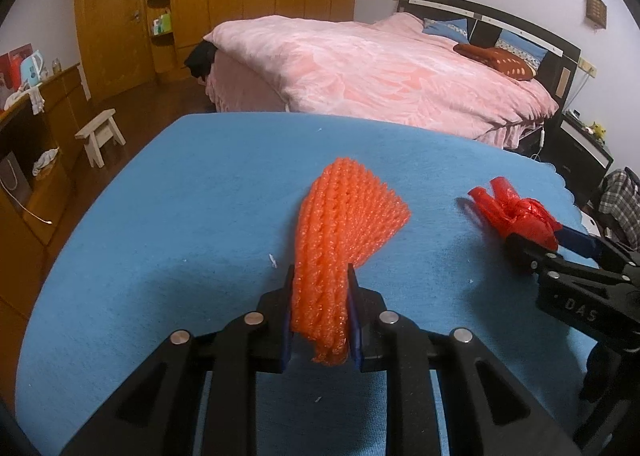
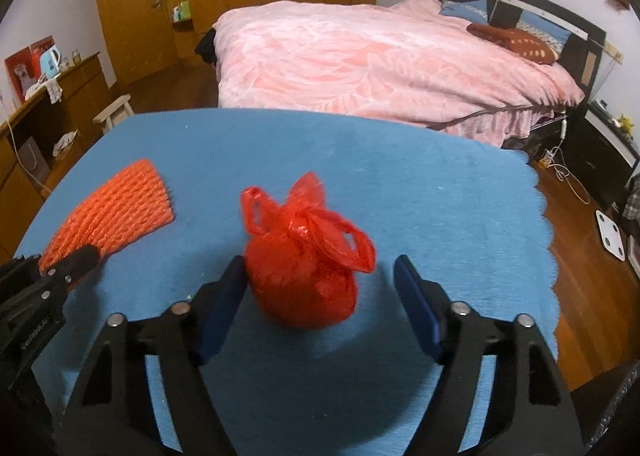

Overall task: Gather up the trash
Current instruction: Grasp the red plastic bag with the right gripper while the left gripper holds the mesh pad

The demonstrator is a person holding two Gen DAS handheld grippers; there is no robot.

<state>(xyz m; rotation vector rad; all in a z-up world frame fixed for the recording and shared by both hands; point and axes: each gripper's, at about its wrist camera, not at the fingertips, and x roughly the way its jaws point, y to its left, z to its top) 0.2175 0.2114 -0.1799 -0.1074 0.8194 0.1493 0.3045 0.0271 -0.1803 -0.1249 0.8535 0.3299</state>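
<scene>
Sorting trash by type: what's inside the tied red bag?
Cannot tell: the red bag is knotted shut and opaque, bulging but hiding its contents. It sits between the open right tongs.

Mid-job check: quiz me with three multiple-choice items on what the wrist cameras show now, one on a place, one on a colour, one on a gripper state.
1. Where does the tied red plastic bag sit?
A. on the pink bed
B. on the blue cloth-covered table, between the right gripper's fingers
C. on the wooden floor

2. What colour is the foam mesh fruit sleeve?
A. orange
B. green
C. white

3. How is the left gripper?
A. wide open
B. out of view
C. shut on the foam mesh sleeve

Answers:
1 B, the bag rests on the cloth, with a gap to the right-hand finger.
2 A, bright orange in both views.
3 C, both pads press the sleeve's sides.
</scene>
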